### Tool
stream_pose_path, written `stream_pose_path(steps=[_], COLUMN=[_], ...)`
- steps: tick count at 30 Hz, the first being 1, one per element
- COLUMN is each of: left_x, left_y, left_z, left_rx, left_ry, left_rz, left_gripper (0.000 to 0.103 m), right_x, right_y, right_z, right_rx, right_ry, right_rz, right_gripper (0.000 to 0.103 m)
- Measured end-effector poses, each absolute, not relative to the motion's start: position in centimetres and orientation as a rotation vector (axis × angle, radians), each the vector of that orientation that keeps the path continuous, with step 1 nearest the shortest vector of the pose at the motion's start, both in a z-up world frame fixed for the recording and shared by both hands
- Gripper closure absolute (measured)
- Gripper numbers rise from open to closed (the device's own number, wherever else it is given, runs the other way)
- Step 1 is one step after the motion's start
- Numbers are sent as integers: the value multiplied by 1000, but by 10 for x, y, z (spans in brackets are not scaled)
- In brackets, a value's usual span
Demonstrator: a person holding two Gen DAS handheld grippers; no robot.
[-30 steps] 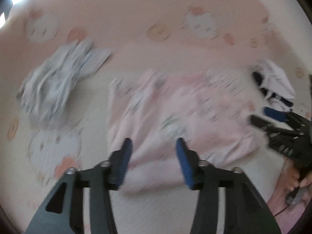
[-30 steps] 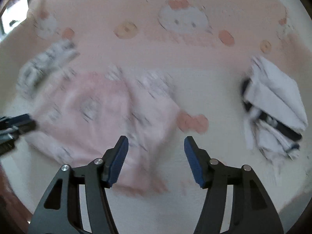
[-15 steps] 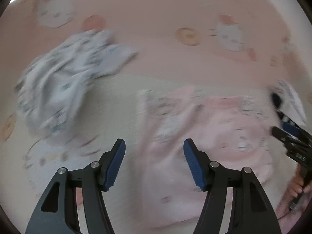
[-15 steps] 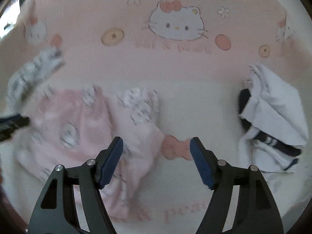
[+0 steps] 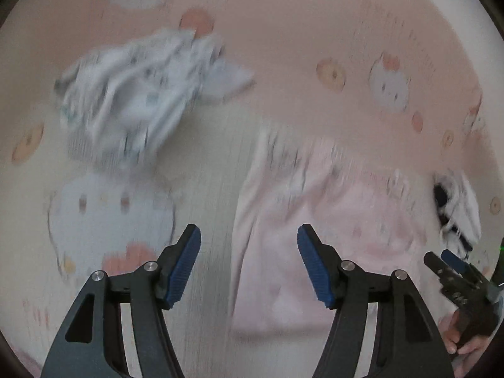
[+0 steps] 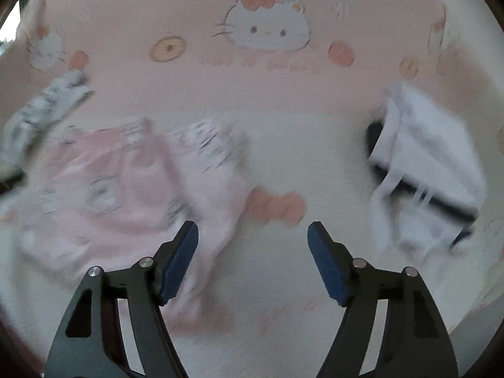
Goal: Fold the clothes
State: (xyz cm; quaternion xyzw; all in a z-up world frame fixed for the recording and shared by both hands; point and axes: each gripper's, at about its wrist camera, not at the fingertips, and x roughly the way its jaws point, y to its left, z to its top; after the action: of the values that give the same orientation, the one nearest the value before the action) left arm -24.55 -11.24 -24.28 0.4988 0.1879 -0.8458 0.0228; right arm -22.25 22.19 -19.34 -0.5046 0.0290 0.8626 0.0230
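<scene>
Left gripper (image 5: 249, 267): jaws wide, nothing between the blue pads (image 5: 184, 263); it hangs over the bedsheet (image 5: 283, 47) at the left edge of the pink garment (image 5: 315, 220).

Right gripper (image 6: 253, 261): jaws opening, wide apart, nothing between them; left pad over the pink garment's (image 6: 126, 195) right-hand edge, right pad over bare sheet (image 6: 283, 132). It also shows at the lower right of the left view (image 5: 447, 264), held by a hand (image 5: 456, 337).

Pink garment: printed, lying rumpled and spread on the sheet, between the two grippers, held by neither.

Grey-white patterned garment (image 5: 138, 94): crumpled heap, farther back on the left, apart from the pink one.

White garment with dark trim (image 6: 425, 163): loosely bundled, well to the right.

Bedsheet: pink and cream, cartoon-cat print, beneath everything.
</scene>
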Motion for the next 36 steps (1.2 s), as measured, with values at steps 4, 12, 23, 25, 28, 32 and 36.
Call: stream_pose_path(steps=[4,12,23,25,28,32,36], left_x=[-221,-223,-196,-181,-160,-135,-113], left_y=[-105,-73,-74,-76,-80,-74,-78], left_z=[-254,-260,-234,-236,-230,-231,-237], left_rx=[1599,1563,1543,1551,1555,1630,1712], left_ry=[644,571,714,719,747,739,699], left_rz=[-2545,-2613,-2650,-2642,-2627,-2583,-2509], left_gripper=[37,72,94,94,94,94,90], right_x=[-202,-212,-188,-176,-160,-141,-119], right_y=[224,196,201,199,194,184,185], right_z=[-208,-220,-184,-184,-185,-182,-184], right_rx=[-1665,-1744,-1691,-1694,-1734,-1767,-1815], right_ry=[273,150,141,182,192,103,119], right_rz=[2621,2675,2816,2808,2768,2744,2690], right_gripper=[25,79,95,95,95,95,91])
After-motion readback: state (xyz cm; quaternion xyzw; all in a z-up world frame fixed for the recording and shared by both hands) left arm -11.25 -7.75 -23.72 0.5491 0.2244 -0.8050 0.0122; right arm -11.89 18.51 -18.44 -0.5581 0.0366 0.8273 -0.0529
